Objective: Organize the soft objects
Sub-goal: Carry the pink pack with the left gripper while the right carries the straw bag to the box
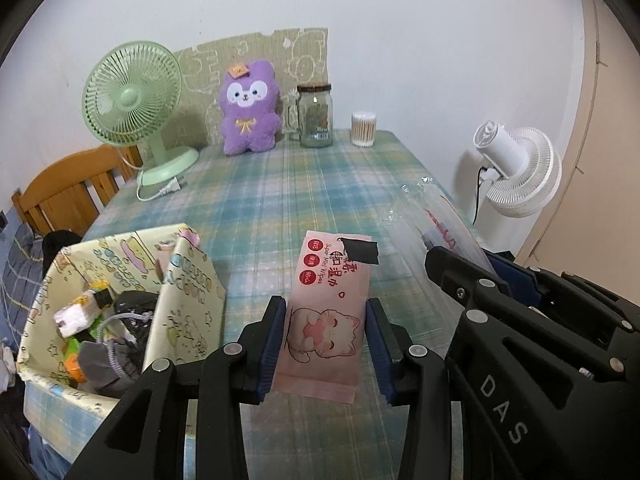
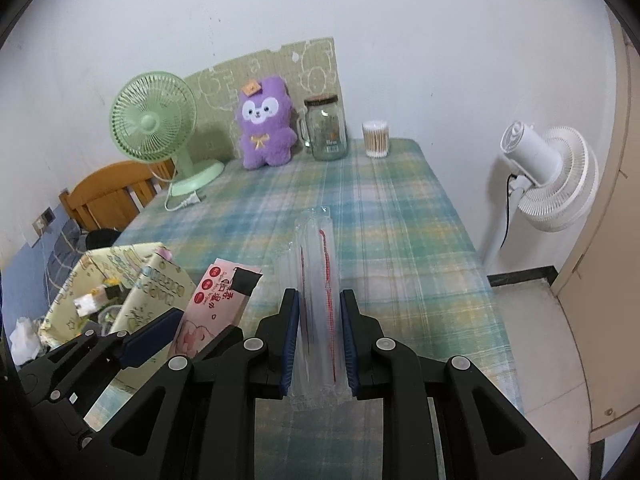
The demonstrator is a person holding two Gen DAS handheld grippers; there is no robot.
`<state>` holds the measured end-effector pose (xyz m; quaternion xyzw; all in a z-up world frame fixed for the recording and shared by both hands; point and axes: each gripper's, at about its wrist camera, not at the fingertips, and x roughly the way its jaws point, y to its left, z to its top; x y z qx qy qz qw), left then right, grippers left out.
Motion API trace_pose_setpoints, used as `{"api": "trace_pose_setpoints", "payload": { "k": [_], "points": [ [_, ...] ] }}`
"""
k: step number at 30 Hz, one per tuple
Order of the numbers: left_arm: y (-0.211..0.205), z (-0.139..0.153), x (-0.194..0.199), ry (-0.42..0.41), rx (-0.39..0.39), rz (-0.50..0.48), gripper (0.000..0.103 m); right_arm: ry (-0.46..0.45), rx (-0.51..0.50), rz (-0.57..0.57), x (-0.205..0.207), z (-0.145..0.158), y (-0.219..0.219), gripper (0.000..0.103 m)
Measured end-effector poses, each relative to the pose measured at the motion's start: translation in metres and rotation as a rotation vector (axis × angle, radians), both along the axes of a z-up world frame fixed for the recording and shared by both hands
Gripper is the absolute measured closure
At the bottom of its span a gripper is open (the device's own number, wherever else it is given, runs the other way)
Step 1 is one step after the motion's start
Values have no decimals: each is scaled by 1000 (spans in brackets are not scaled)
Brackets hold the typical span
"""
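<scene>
Left gripper (image 1: 326, 344) pinches the pink wipes pack (image 1: 326, 312); right gripper (image 2: 320, 344) pinches a clear bag (image 2: 318, 280) above the table (image 2: 400, 220).

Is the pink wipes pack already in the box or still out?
Out. The pink wipes pack is clamped in the left gripper above the tablecloth, beside the patterned box, not inside it.

Table's middle (image 1: 256, 200) lies open; box (image 1: 192, 292) blocks its left edge.

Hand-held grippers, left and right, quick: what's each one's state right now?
Left hand-held gripper: shut on the pink wet-wipes pack.
Right hand-held gripper: shut on the clear plastic packet.
</scene>
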<state>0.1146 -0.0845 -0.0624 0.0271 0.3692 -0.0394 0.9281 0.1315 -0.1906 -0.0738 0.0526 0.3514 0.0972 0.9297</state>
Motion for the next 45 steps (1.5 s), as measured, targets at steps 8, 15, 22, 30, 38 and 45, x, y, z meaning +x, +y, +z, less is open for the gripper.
{"api": "trace_pose_setpoints", "payload": {
  "k": [8, 15, 22, 30, 38, 45],
  "points": [
    [4, 24, -16, -47, -4, -24, 62, -51, 8, -16, -19, 25, 4, 80],
    [10, 41, -24, -80, -8, -44, 62, -86, 2, -39, -32, 44, 10, 80],
    [19, 52, -31, -113, -14, -58, 62, -116, -3, -51, -42, 58, 18, 80],
    [36, 60, -35, -128, -22, -58, 62, -133, -8, -56, -46, 67, 37, 79],
    [58, 67, -42, -149, -23, -49, 62, -146, -6, -40, -48, 73, 57, 80],
    [79, 69, -42, -156, -22, -29, 62, -149, -15, -15, -43, 75, 82, 80]
  ]
}}
